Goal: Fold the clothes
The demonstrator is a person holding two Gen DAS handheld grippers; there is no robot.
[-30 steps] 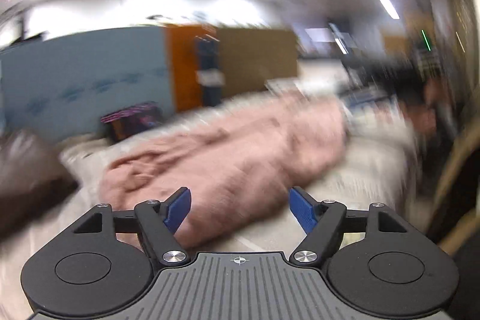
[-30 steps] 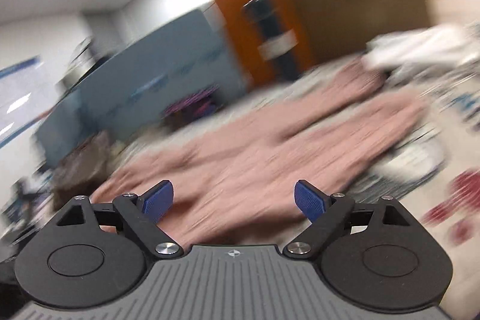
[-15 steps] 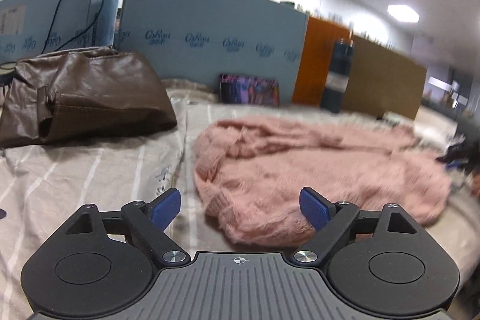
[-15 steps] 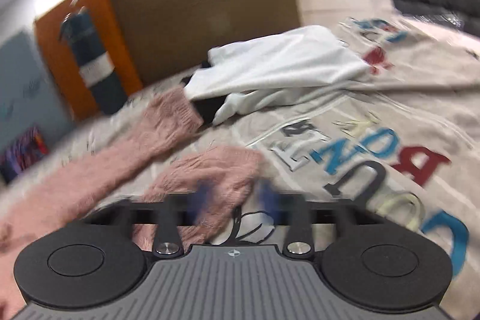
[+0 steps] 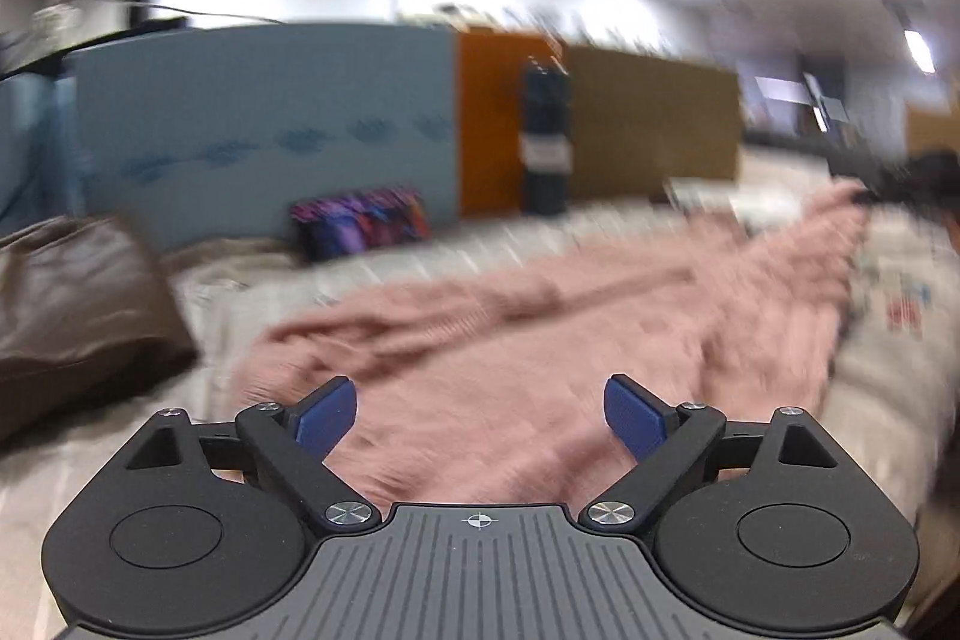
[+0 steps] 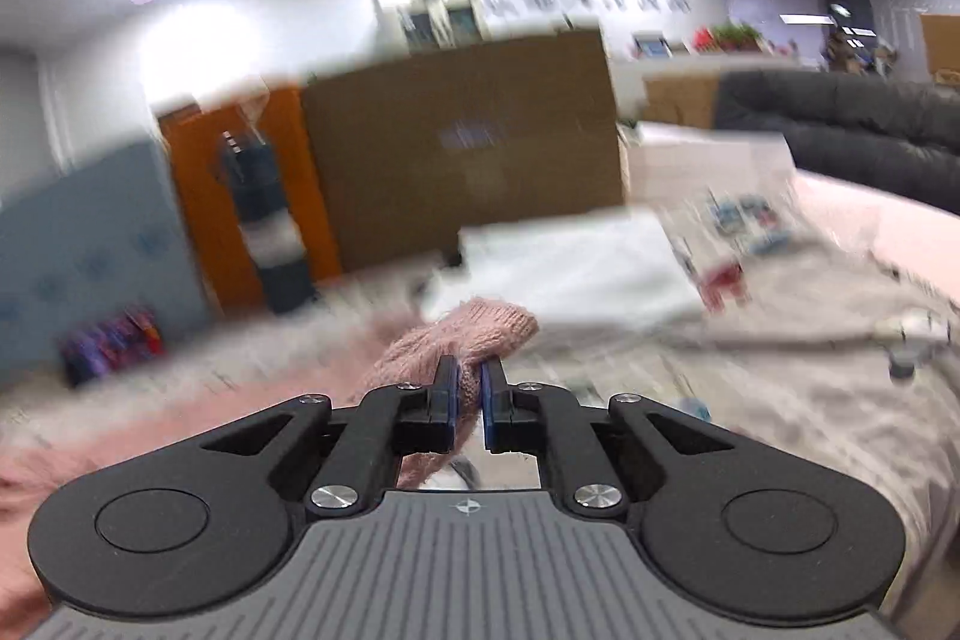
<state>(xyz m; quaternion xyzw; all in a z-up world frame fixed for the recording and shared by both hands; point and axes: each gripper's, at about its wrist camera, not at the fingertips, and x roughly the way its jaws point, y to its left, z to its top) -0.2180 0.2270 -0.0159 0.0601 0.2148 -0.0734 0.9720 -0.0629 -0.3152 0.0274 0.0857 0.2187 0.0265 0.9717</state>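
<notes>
Your right tongs [image 6: 468,388] are clamped on the cuff of the pink sweater [image 5: 540,340] (its sleeve end pokes out past the pads). The sweater lies spread on the bed [image 5: 108,460], long axis running from your left tongs [image 5: 480,415] away toward the far right. Those left tongs have just been opening and stand wide and empty just above its near hem, the nearer pair to the body. No containers show.

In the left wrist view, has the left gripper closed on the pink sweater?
No. The left gripper stands wide open, its blue pads apart above the pink sweater and pressing on nothing.
</notes>
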